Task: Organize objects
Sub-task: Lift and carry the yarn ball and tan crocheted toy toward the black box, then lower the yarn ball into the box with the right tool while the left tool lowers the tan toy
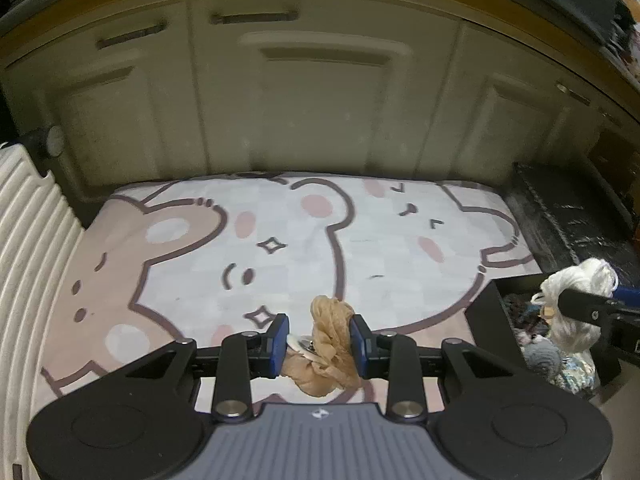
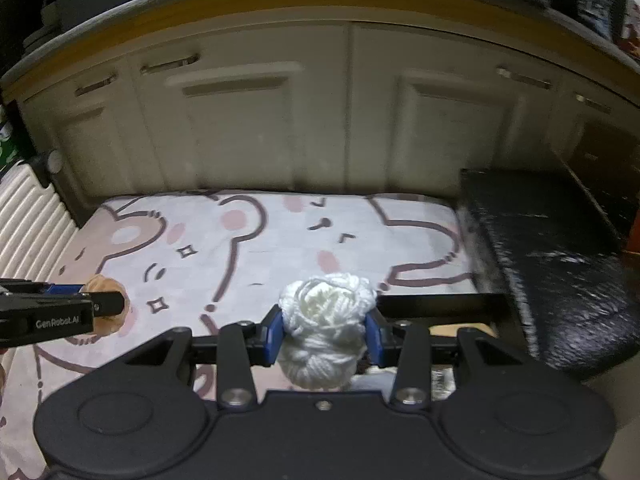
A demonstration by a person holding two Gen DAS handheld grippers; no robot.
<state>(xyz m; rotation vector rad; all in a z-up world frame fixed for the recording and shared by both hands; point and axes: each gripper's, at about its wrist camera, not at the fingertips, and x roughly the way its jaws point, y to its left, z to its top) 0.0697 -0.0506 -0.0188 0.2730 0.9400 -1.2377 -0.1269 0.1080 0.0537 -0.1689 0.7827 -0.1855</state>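
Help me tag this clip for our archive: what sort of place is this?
Probably a room in a home, seen at floor level. A cartoon bear-print mat lies before cream panelled cabinet doors, with a white ribbed plastic bin beside it and a black box of yarn balls.

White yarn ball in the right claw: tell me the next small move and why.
Probably carry the white yarn ball out over the cartoon mat and lower it there. The right claw is shut on it in the air, and the open stretch of mat ahead looks free to receive it.
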